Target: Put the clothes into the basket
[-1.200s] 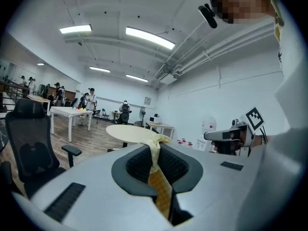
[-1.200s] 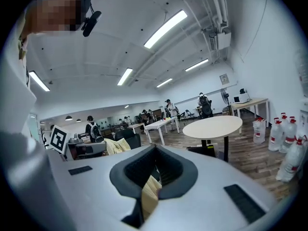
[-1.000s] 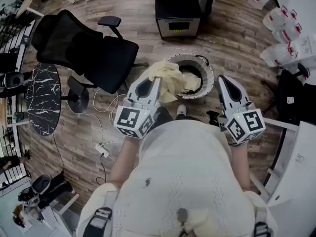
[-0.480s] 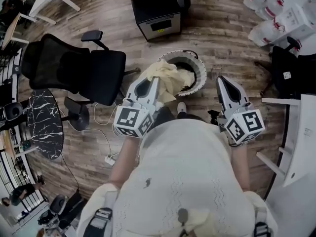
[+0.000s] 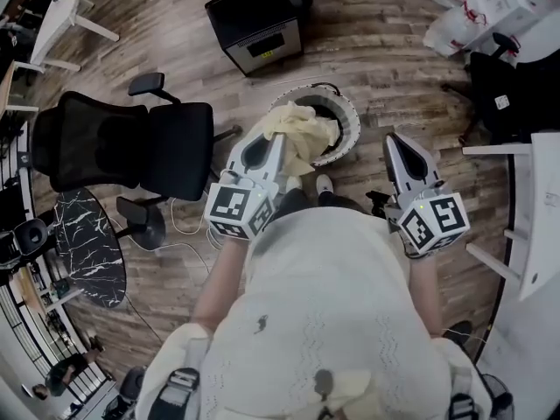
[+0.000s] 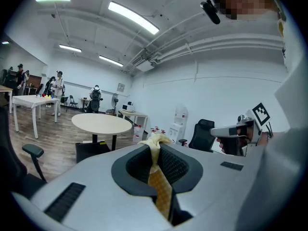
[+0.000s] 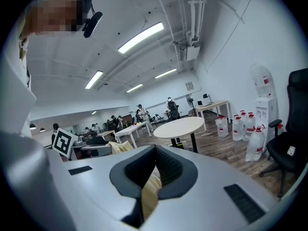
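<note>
The basket (image 5: 348, 116) stands on the floor (image 5: 394, 68) just in front of the person. The clothes (image 5: 302, 134) hang over its near left rim, caught in the jaws of the left gripper (image 5: 282, 150). The right gripper (image 5: 395, 143) is off to the basket's right, apart from it. An office chair (image 5: 131, 143) sits left of the basket and a cabinet (image 5: 255, 26) behind it. A round side table (image 5: 87, 248) stands nearer and further left, and water bottles (image 5: 464, 20) are far back on the right.
</note>
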A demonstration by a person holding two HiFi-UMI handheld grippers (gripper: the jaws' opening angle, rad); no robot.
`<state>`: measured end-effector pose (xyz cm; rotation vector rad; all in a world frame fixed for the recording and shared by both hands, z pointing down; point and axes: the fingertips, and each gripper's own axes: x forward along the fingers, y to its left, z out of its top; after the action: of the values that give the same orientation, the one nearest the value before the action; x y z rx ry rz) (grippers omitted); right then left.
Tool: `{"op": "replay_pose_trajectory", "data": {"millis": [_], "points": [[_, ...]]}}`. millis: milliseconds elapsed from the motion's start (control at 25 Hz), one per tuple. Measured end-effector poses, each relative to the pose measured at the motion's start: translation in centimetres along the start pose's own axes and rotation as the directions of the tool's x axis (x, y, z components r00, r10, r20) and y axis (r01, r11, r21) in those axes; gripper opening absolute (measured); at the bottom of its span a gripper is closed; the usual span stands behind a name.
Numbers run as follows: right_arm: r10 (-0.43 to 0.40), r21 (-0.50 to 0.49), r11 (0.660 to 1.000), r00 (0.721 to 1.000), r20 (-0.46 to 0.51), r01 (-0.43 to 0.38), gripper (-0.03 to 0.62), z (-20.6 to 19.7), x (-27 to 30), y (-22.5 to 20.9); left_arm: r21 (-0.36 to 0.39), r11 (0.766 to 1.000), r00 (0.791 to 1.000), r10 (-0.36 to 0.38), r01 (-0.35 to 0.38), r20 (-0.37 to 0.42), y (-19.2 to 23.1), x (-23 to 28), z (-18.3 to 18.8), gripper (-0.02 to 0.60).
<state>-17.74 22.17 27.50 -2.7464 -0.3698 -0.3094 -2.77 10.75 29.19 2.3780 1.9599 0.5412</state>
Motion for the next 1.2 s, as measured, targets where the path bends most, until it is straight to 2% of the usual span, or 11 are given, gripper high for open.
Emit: {"op": "replay_pose_trajectory", "data": {"millis": [520,1200], "points": [[-0.095,0.047,0.994,0.995,-0.029,0.096,0.009,-2.0,1.3,0.9,0.020,0.996,0.991,-0.087,0.090,-0.098,2.4,3.4,-2.9,0.041],[-0.139,0.103,0.983,0.985,-0.102,0.150,0.009,-6.4,3.4,1.8,-0.008,0.992,0.969,-0.127,0.128,-0.214,6.1,7.3,-8.7,0.043]]}}
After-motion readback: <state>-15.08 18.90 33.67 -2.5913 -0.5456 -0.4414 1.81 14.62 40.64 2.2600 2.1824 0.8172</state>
